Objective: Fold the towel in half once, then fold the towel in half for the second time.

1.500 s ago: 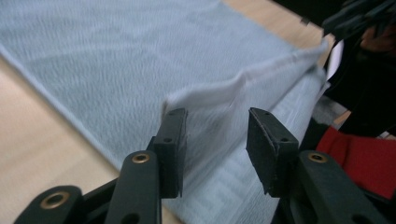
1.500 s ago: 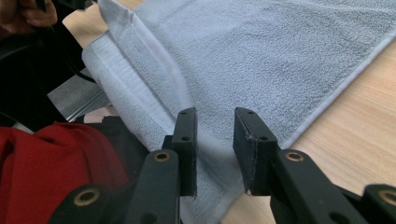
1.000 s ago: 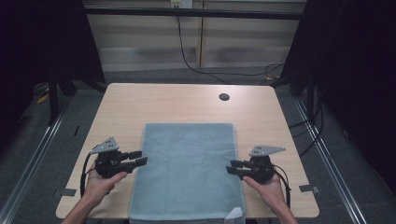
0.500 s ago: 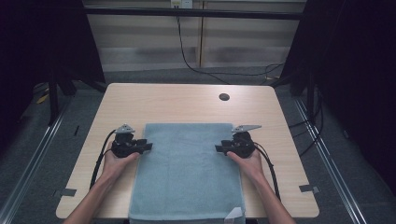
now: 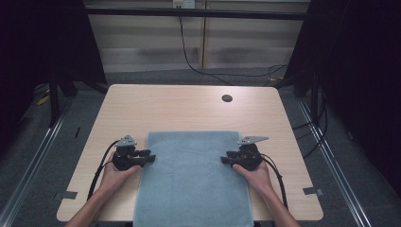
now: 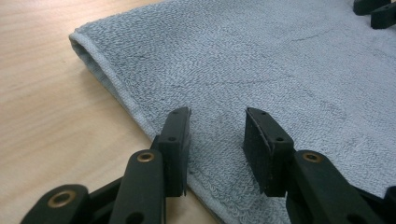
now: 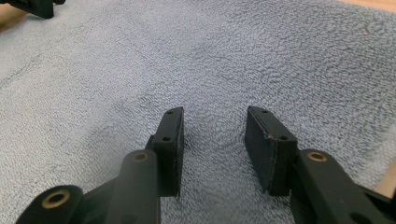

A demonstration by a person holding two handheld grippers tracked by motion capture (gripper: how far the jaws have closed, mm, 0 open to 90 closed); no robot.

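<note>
- Lying flat on the worktop, the towel is spreading from mid-table to the near edge, its near end running off the bottom of the high view.
- Left tongs are standing apart over the towel's left hem, nothing pinched; jaws have just been closing.
- Right tongs are standing apart over the towel's right side, nothing pinched; jaws have just been opening.
- Risking: left inner jaw is sitting right at the hem, so a close could be slipping off onto bare wood.
- Risking: right tongs, farther in on flat pile, could be skating over it and bunching nothing.
- Risking: uneven grabs could be skewing any fold.
</note>
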